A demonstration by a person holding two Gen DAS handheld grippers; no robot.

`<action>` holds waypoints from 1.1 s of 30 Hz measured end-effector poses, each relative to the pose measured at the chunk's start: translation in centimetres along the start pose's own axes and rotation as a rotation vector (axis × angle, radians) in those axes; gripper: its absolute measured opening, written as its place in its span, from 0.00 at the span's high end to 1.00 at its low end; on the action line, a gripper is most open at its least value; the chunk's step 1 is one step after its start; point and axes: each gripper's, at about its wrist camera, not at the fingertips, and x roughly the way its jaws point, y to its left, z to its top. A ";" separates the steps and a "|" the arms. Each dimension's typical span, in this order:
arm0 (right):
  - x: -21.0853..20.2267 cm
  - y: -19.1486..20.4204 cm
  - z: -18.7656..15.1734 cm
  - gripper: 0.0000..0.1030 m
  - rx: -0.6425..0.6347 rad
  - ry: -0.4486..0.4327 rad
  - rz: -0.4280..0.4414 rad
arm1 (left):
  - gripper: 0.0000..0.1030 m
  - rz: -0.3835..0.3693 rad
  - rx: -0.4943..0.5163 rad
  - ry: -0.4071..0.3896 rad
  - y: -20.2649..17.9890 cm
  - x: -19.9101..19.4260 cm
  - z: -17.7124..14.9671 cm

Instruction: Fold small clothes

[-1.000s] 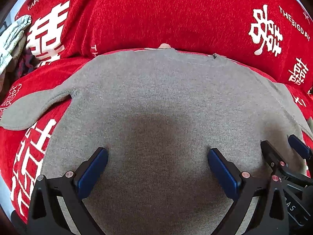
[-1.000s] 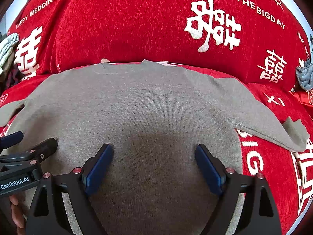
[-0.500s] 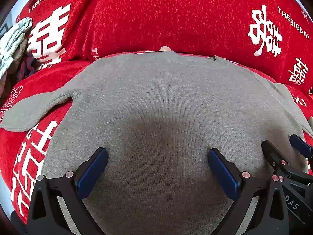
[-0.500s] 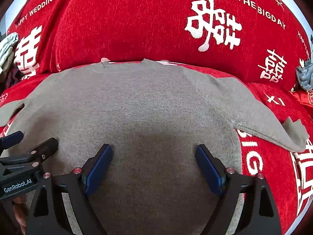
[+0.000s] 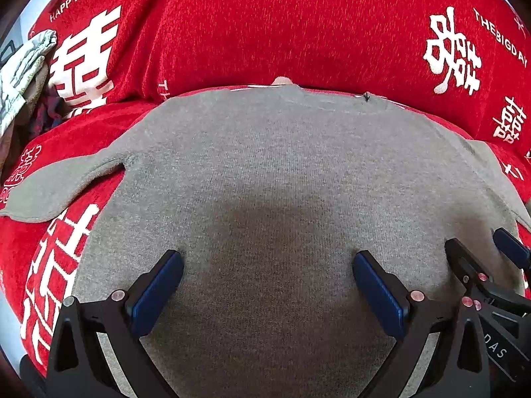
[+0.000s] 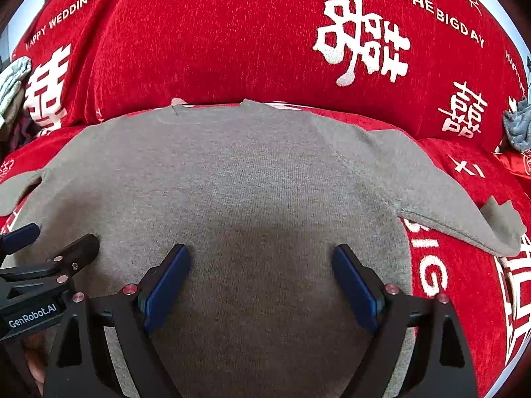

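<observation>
A small grey knit sweater (image 5: 272, 172) lies spread flat on a red sofa seat, neckline toward the backrest. Its left sleeve (image 5: 56, 189) sticks out left; its right sleeve (image 6: 441, 199) sticks out right with the cuff turned. My left gripper (image 5: 265, 285) is open and empty over the lower body of the sweater. My right gripper (image 6: 262, 278) is open and empty over the same area, just right of the left one. The right gripper's fingers (image 5: 464, 265) show at the left wrist view's right edge; the left gripper's fingers (image 6: 73, 252) show at the right wrist view's left edge.
The red sofa backrest (image 5: 298, 33) with white characters and lettering rises behind the sweater. A pile of light and patterned clothes (image 5: 23, 69) lies at the far left. A grey-blue cloth (image 6: 517, 126) sits at the far right.
Both grippers have stayed open over the sweater; the views have shifted only slightly, with the sweater sitting a touch lower in the left wrist view.
</observation>
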 end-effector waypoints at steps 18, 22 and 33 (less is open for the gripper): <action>0.1 0.0 0.3 0.12 -0.036 0.064 0.000 | 0.01 0.054 0.021 0.069 -0.6 -0.8 1.5; -0.4 -0.8 0.6 0.12 -0.027 0.065 -0.022 | 0.01 0.058 0.024 0.058 -1.0 -1.6 2.0; -2.4 -4.9 2.0 0.12 0.014 0.028 -0.076 | 0.01 0.027 0.049 0.063 -4.4 -2.4 3.8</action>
